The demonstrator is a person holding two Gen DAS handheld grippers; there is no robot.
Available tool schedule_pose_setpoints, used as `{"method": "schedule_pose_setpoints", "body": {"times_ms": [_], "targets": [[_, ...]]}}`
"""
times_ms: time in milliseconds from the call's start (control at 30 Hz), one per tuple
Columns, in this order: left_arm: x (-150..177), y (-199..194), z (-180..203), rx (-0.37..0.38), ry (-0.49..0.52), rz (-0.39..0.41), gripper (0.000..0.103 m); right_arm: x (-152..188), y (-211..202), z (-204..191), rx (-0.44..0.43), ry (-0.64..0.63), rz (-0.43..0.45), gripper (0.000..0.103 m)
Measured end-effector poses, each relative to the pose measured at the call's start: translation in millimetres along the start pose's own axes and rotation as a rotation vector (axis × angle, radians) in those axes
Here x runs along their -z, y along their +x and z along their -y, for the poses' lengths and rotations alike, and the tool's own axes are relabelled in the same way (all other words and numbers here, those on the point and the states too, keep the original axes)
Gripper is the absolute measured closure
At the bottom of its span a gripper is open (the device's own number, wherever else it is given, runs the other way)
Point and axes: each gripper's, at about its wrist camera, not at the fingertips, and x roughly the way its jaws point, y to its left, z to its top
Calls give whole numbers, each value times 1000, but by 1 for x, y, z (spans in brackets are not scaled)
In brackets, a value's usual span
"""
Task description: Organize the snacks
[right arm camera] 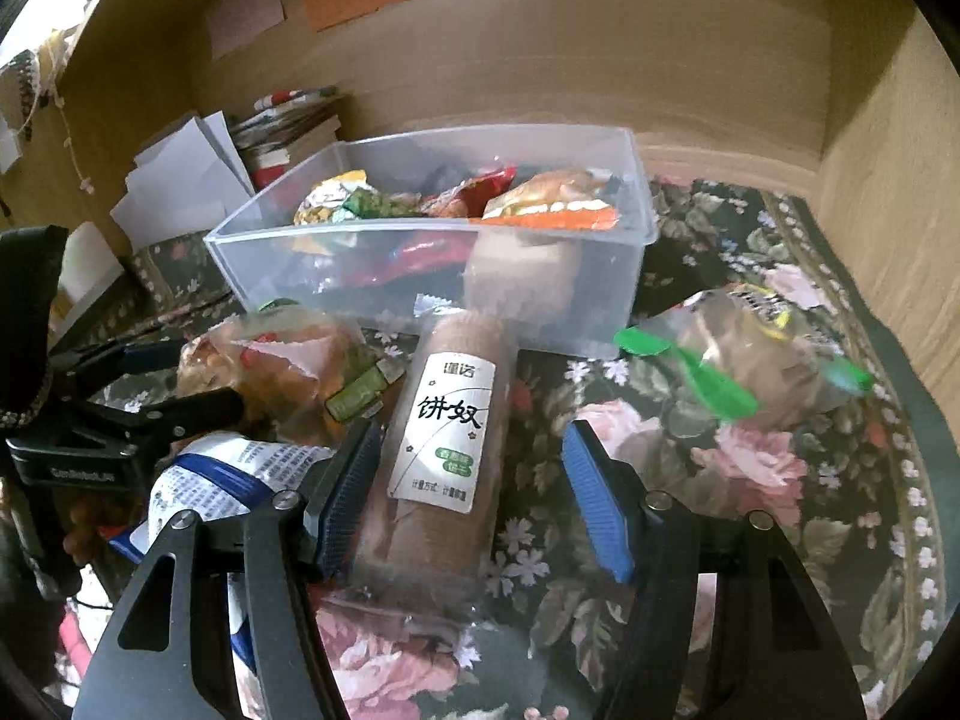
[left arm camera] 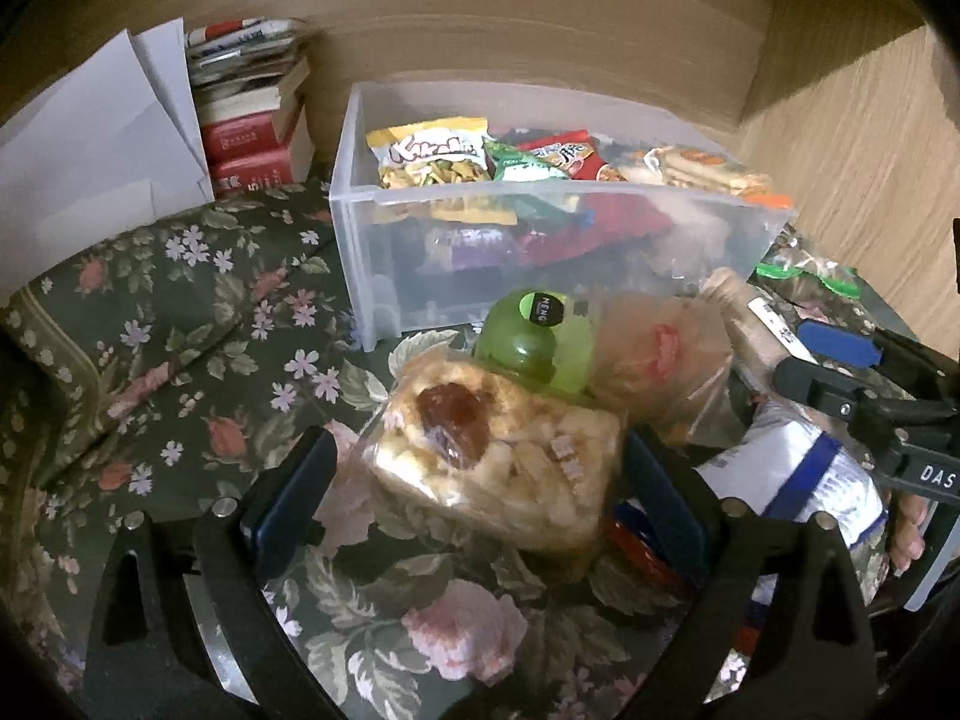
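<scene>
A clear plastic bin (left arm camera: pixel 540 252) (right arm camera: pixel 336 258) holds several snack packets on the floral cloth. My left gripper (left arm camera: pixel 474 480) is open, its blue pads on either side of a clear-wrapped puffed-rice cake with a dark date on top (left arm camera: pixel 498 450). Behind it lie a green jelly cup (left arm camera: pixel 534 342) and a clear bread bag (left arm camera: pixel 660 354). My right gripper (right arm camera: pixel 474 486) is open around a long brown biscuit roll with a white label (right arm camera: pixel 444 438); its left pad is close to the roll, the right pad apart.
A white-and-blue packet (left arm camera: pixel 798 480) (right arm camera: pixel 234 474) lies between the two grippers. A clear bag with green print (right arm camera: pixel 750 360) lies right of the roll. Books (left arm camera: pixel 252 120) and white paper (left arm camera: pixel 102 138) stand at back left. Wooden walls close the back and right.
</scene>
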Motion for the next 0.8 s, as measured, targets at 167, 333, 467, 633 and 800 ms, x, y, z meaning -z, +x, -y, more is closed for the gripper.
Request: {"method": "schedule_pose_setpoints", "body": {"times_ms": [167, 333, 467, 633, 800], "targets": [[-2, 6, -5, 22, -25, 5, 6, 0, 15, 2, -24, 14, -41, 45], [1, 2, -7, 42, -27, 20, 24, 1, 18, 2, -35, 14, -57, 61], [4, -3, -9, 21, -42, 36, 27, 2, 17, 2, -26, 16, -51, 67], [10, -16, -15, 4, -59, 60, 28, 1, 15, -1, -12, 5, -43, 67], [9, -36, -21, -3, -72, 101, 28, -2, 6, -1, -9, 2, -16, 67]]}}
